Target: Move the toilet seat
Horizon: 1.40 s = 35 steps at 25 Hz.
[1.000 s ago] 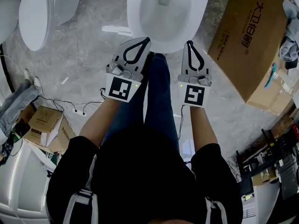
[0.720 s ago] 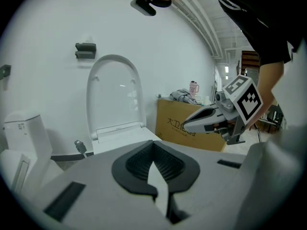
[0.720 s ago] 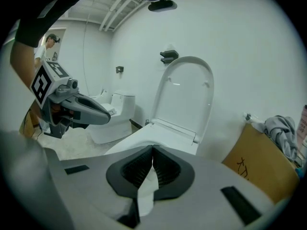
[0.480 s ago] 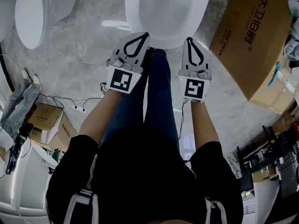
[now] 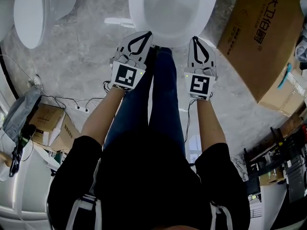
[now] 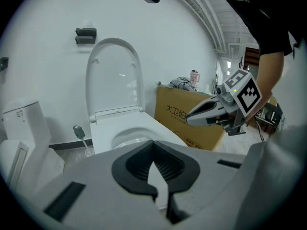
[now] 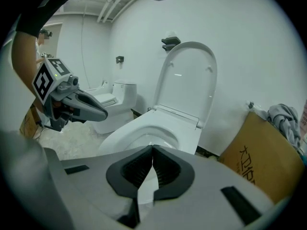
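A white toilet bowl point(image 5: 168, 18) stands straight ahead of me, its front rim just beyond both grippers. Its seat and lid point(image 6: 114, 75) are raised upright against the wall, also plain in the right gripper view point(image 7: 189, 75). My left gripper point(image 5: 147, 34) hangs shut and empty by the rim's front left. A little to the right, my right gripper point(image 5: 194, 39) is also shut and empty, at the rim's front right. Each camera shows its own jaws closed, left point(image 6: 153, 146) and right point(image 7: 152, 149), above the bowl rim point(image 7: 139, 133). Neither touches the toilet.
A big cardboard box point(image 5: 261, 37) lies right of the toilet with a cloth point(image 7: 283, 116) on it. A second toilet point(image 5: 33, 11) stands at the left. Cables point(image 5: 72, 107) and small boxes point(image 5: 48, 126) lie on the floor at left. A toilet brush point(image 6: 81, 137) is by the wall.
Both grippers have sunk toward the bowl's front rim, staying shut and side by side. The view has shifted slightly forward with them.
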{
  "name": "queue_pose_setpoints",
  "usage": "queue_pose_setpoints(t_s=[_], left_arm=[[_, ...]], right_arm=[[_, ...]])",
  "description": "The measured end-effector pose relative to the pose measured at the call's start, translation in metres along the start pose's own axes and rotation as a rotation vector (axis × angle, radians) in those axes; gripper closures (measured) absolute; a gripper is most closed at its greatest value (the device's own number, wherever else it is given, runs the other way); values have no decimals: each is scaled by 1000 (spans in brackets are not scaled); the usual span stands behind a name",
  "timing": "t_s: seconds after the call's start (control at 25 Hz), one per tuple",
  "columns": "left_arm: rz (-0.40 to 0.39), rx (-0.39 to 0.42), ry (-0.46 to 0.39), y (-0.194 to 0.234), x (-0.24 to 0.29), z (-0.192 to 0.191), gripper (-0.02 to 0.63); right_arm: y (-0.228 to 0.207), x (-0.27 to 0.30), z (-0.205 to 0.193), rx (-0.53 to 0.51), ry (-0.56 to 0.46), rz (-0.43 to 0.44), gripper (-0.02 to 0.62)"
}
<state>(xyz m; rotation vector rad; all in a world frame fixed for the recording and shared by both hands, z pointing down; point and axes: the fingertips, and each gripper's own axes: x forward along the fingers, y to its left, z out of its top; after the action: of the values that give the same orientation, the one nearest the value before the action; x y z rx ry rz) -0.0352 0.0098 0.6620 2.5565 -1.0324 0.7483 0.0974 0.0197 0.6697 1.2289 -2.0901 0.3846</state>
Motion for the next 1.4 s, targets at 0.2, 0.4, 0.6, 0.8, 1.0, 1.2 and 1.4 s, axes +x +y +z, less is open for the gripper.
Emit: queue_pose_setpoints(t_s=[0.2,0.4,0.6,0.8,1.0,1.2,1.4], left_arm=[[-17,1,45,-4,0,-23,600],[-39,-11,85,-10,4,-40,600],[-52,-10,111,-12,6,-53,600],[-70,-20,148,-15,7,-68,600],[-97,-10,191,-18,11,-82,599],[-134,20,240,-25,13,-99,598],[-175,70,285,-32,15,-113,598]], right_arm=[[7,6,-12,-12,-1,8,574],[12,12,-27,-19,-14,19,574],[18,14,-41,-27,20,35,574],[23,17,-56,-37,60,42,574],[30,21,-73,-64,124,65,572],[42,25,-87,-89,162,106,573],[51,27,-103,-147,212,137,572]])
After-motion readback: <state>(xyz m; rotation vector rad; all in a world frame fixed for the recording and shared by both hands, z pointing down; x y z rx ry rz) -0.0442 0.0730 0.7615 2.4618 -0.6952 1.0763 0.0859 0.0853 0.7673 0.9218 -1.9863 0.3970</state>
